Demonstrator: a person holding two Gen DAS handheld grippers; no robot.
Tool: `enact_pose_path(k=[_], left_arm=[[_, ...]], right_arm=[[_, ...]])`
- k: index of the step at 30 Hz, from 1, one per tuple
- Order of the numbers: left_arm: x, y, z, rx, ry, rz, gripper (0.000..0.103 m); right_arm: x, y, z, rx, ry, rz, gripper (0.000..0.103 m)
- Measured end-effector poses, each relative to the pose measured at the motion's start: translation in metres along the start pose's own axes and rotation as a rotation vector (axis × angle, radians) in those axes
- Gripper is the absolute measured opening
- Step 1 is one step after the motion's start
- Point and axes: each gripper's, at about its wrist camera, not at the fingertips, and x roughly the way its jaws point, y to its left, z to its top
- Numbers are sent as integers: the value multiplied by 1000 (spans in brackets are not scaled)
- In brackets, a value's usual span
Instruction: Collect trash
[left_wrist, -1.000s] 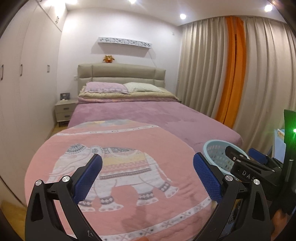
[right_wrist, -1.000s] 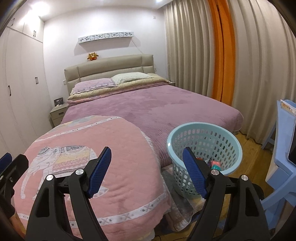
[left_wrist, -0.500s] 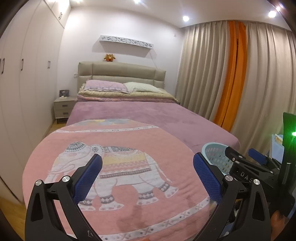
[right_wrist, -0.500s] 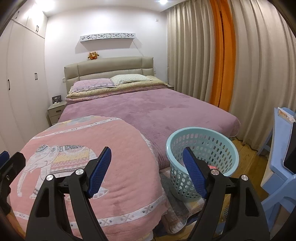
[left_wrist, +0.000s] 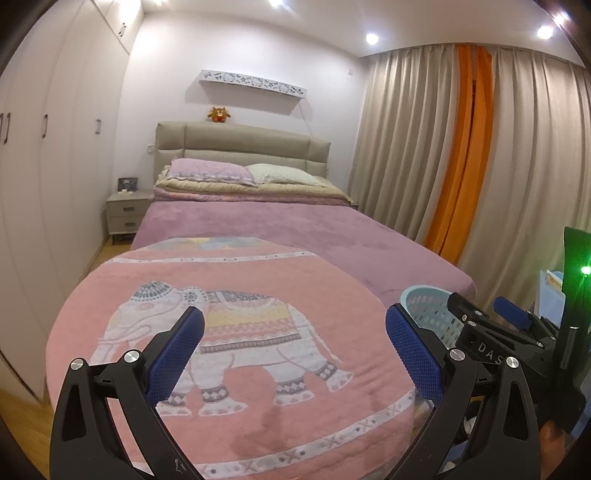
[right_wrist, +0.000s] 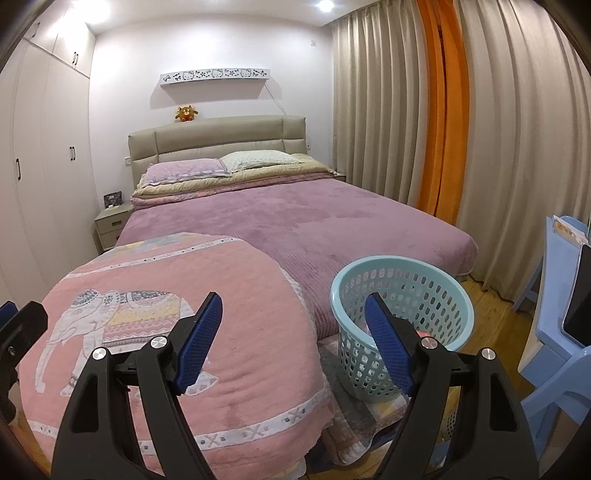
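Note:
A teal plastic basket (right_wrist: 402, 264) with holes in its wall stands on a mat on the floor at the bed's foot, and shows small at the right of the left wrist view (left_wrist: 428, 299). A small reddish scrap (right_wrist: 424, 334) lies inside it, mostly hidden behind my finger. My right gripper (right_wrist: 293, 301) is open and empty, its right finger in front of the basket. My left gripper (left_wrist: 293, 317) is open and empty over the pink elephant blanket (left_wrist: 258, 332). Each gripper shows in the other's view: the right (left_wrist: 487, 308), the left (right_wrist: 18, 310). No loose trash shows.
A bed with a purple cover (right_wrist: 314, 221) fills the middle. White wardrobes (left_wrist: 55, 166) line the left wall, with a nightstand (left_wrist: 127, 216) beyond. Beige and orange curtains (right_wrist: 443, 129) hang at the right. A light blue chair (right_wrist: 554, 332) stands on the wooden floor (right_wrist: 491, 306).

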Motion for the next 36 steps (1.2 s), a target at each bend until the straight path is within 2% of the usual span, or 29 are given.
enact_pose_path(k=[36], left_arm=[[-4, -6, -1, 2, -2, -4, 96]], right_arm=[[-4, 2, -2, -18, -7, 14, 75]])
